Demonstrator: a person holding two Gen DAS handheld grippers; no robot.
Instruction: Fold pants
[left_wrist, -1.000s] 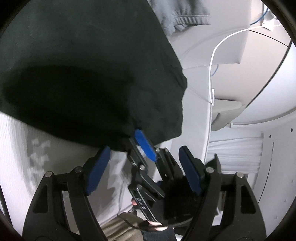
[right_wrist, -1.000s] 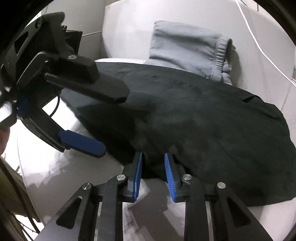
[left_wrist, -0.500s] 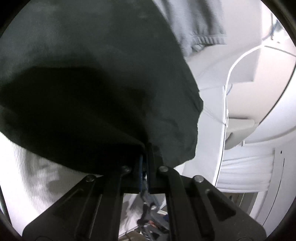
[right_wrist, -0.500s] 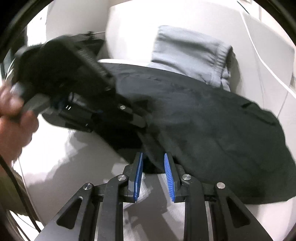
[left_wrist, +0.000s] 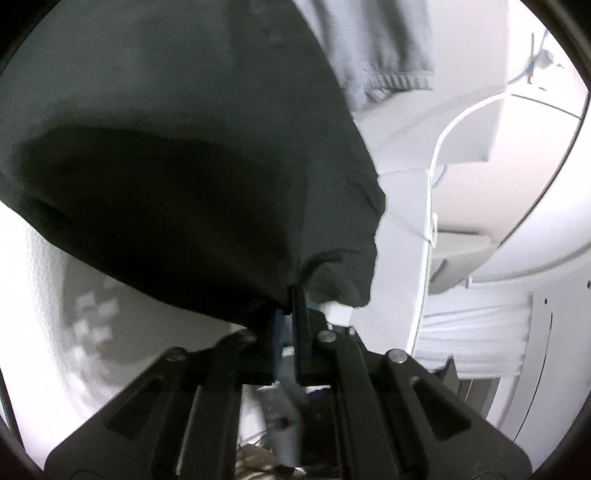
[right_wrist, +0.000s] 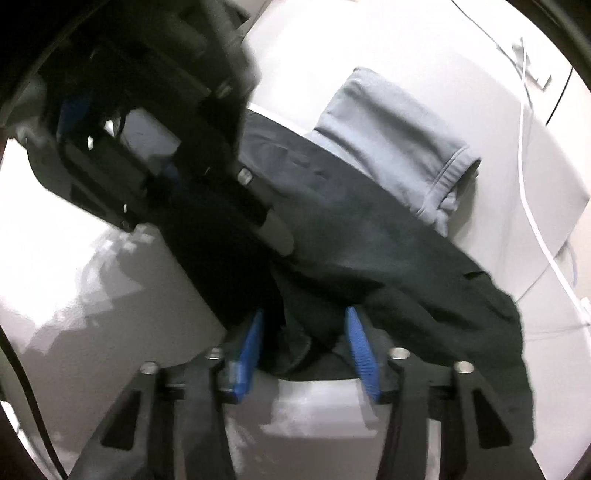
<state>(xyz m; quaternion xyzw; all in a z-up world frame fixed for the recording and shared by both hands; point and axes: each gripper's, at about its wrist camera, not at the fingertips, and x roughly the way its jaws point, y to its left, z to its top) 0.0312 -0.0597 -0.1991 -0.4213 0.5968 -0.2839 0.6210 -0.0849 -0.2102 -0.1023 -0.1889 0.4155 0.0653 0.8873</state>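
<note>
L gripper (left_wrist: 290, 295) fingers pinched tight on the near edge of the dark pants (left_wrist: 184, 166), cloth bunching up from the clamp; blurred in the R wrist view. R gripper (right_wrist: 304, 332) fingers narrow & closing w/ a fold of pants hem between the 2 blue pads (right_wrist: 358, 343), pads not clearly pressing yet. Pants lie spread across the white surface (right_wrist: 92, 295), far end under/against a grey sweat garment (right_wrist: 399, 136); white cable (right_wrist: 532, 206) runs along the R side.
</note>
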